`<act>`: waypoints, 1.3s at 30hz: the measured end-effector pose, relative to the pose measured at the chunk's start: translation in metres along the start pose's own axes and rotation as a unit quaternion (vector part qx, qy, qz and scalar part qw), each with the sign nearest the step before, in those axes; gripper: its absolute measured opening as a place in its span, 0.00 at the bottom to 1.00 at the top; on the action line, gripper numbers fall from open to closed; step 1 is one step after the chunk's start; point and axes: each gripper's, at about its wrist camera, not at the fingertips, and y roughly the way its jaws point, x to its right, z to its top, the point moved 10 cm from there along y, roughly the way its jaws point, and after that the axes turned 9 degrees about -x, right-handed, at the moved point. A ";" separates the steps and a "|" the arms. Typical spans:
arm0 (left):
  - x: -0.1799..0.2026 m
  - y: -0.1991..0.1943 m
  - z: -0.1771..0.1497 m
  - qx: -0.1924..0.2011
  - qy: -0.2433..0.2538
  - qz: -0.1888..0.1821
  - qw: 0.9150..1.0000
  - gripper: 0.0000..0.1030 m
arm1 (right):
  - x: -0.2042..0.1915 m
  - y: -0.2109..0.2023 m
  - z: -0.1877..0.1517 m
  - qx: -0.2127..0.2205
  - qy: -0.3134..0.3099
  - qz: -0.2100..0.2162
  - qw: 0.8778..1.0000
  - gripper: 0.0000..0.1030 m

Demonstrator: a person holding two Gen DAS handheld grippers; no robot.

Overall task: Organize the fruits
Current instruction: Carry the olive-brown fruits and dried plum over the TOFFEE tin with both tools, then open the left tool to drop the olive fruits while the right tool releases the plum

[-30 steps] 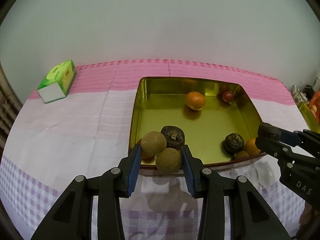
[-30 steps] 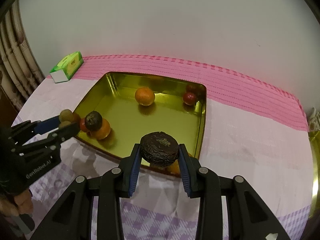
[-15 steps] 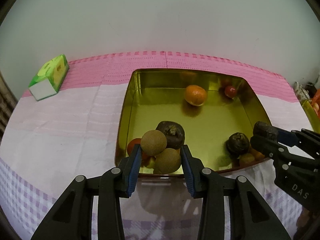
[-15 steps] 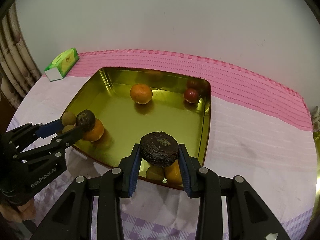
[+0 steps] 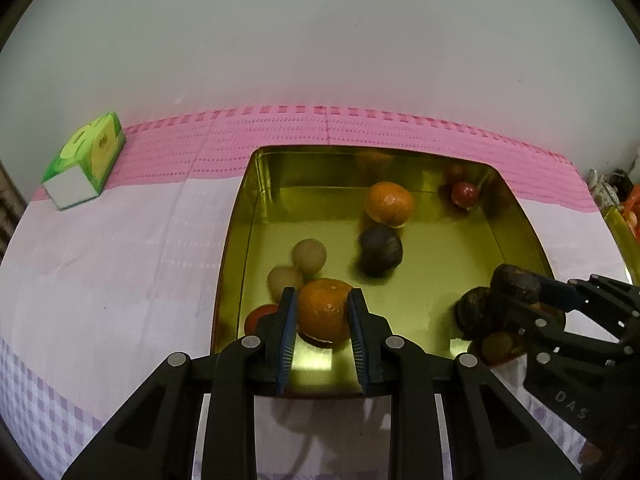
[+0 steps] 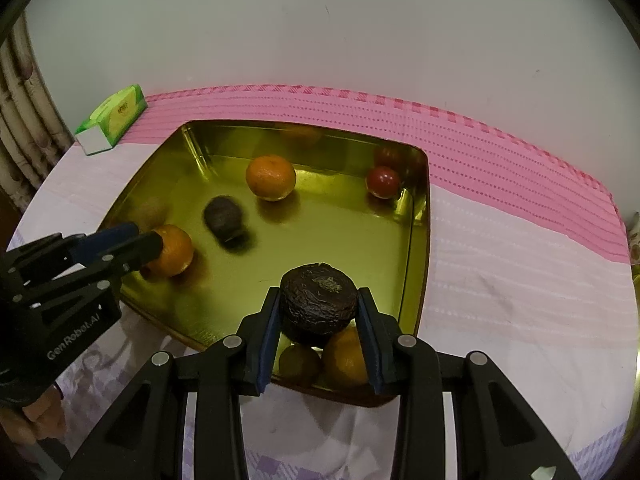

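A gold tray [image 5: 236, 236] [image 6: 420, 216] holds the fruit. My left gripper [image 5: 323, 320] is open over its near left corner, jaws either side of an orange [image 5: 324, 314] lying in the tray. Two tan round fruits [image 5: 308, 256] lie blurred beyond it. A dark fruit [image 5: 380, 250] [image 6: 224, 216] is blurred mid-tray. A second orange [image 5: 388, 203] [image 6: 271, 177] and a small red fruit [image 5: 464, 194] [image 6: 383, 181] sit at the back. My right gripper [image 6: 318, 322] is shut on a wrinkled dark fruit [image 6: 318, 300] above the tray's near right corner.
A green tissue box [image 5: 84, 166] [image 6: 114, 120] stands at the back left on the pink and white cloth. Under my right gripper lie an orange [image 6: 346, 356] and a small greenish fruit [image 6: 298, 362]. A second tray edge [image 5: 620, 232] shows at far right.
My left gripper has let go of the two tan fruits, which dropped into the tray. The dark fruit beside them rolled toward mid-tray. My right gripper moved further over the tray with its fruit.
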 end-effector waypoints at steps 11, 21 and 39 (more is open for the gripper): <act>0.002 0.001 0.005 -0.003 0.012 -0.001 1.000 0.26 | 0.005 0.007 0.006 0.000 0.001 -0.008 1.000 0.33; 0.000 -0.005 0.001 -0.003 0.009 0.010 1.000 0.27 | 0.005 0.010 0.006 -0.003 0.004 -0.007 1.000 0.35; -0.006 -0.019 -0.010 -0.001 -0.001 0.027 1.000 0.33 | -0.001 -0.010 0.004 0.011 0.005 -0.006 1.000 0.49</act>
